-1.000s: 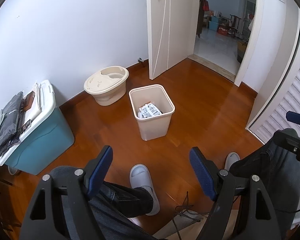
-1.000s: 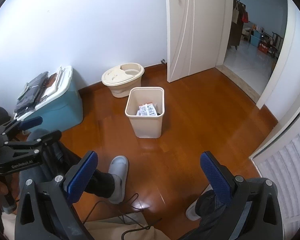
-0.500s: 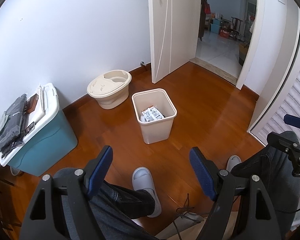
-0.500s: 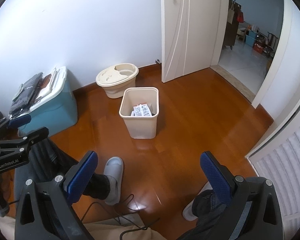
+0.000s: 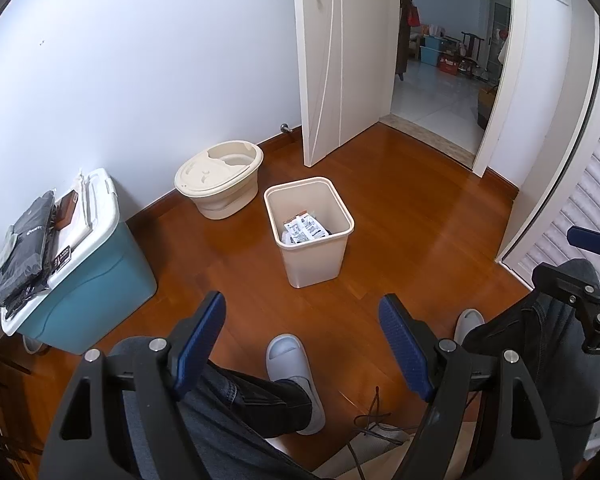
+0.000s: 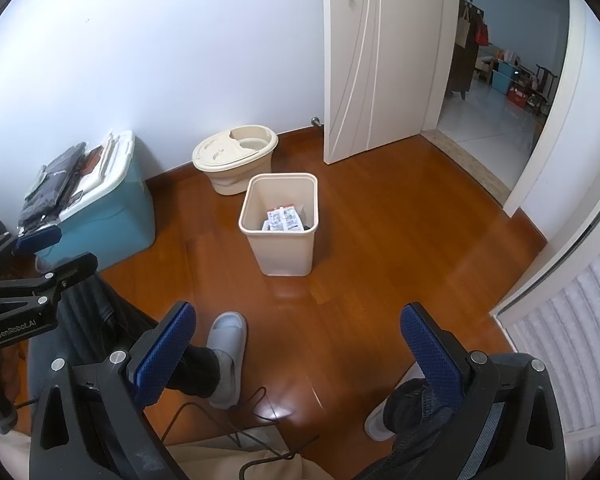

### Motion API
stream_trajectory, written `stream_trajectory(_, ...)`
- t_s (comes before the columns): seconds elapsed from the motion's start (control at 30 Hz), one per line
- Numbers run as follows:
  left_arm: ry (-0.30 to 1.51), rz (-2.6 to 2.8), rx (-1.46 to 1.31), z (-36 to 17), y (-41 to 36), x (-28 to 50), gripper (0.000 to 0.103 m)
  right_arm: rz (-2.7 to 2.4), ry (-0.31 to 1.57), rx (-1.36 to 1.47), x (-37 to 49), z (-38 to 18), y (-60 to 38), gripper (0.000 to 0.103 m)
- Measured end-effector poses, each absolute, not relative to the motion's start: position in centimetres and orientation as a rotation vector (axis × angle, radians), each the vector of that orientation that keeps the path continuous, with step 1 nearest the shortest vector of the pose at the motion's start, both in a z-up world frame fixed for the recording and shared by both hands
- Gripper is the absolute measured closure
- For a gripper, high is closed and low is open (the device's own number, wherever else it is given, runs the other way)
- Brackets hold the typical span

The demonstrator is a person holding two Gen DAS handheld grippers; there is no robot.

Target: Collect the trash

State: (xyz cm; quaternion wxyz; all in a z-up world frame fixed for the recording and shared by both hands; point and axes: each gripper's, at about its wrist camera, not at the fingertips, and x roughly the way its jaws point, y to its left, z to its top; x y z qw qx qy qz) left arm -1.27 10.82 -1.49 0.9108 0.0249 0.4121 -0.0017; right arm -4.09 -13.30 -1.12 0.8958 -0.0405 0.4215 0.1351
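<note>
A beige waste bin point(image 5: 332, 256) stands on the wooden floor, also in the right wrist view point(image 6: 285, 252). White printed packets point(image 5: 304, 230) lie inside it, also in the right wrist view point(image 6: 282, 220). My left gripper point(image 5: 302, 334) is open and empty, held well back from the bin above my legs. My right gripper point(image 6: 297, 340) is open and empty, also well back from the bin. Each gripper shows at the edge of the other's view.
A teal storage box point(image 5: 95, 280) with dark items on its white lid stands at the left wall. A beige round tub point(image 5: 219, 184) sits behind the bin. A white door point(image 5: 340, 60) stands open. A louvred door point(image 6: 572, 344) is at the right. Grey slippers and cables lie near my feet.
Both grippers have pulled back and tilted up, so the bin looks smaller and more of the door shows. Both stay open and empty.
</note>
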Motion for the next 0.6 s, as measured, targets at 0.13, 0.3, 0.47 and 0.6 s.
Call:
stream_trajectory(0.13, 0.853, -0.003, 0.055, -1.49, 10.73, -1.25, 0.024, 0.280, 0.873, -0.085, -4.06, -1.11, -13.32, 0.000)
stream_trajectory(0.3, 0.854, -0.004, 0.055, -1.46, 10.71, -1.24, 0.024, 0.281, 0.874, -0.086, -4.01, -1.11, -13.24, 0.000)
stream_trajectory(0.47, 0.859, -0.010, 0.057, -1.40, 10.78, -1.11, 0.024, 0.281, 0.874, -0.087, -3.99, -1.11, -13.29, 0.000)
stream_trajectory(0.6, 0.857, -0.012, 0.065, -1.35, 10.81, -1.18, 0.024, 0.280, 0.874, -0.086, -4.03, -1.11, -13.18, 0.000)
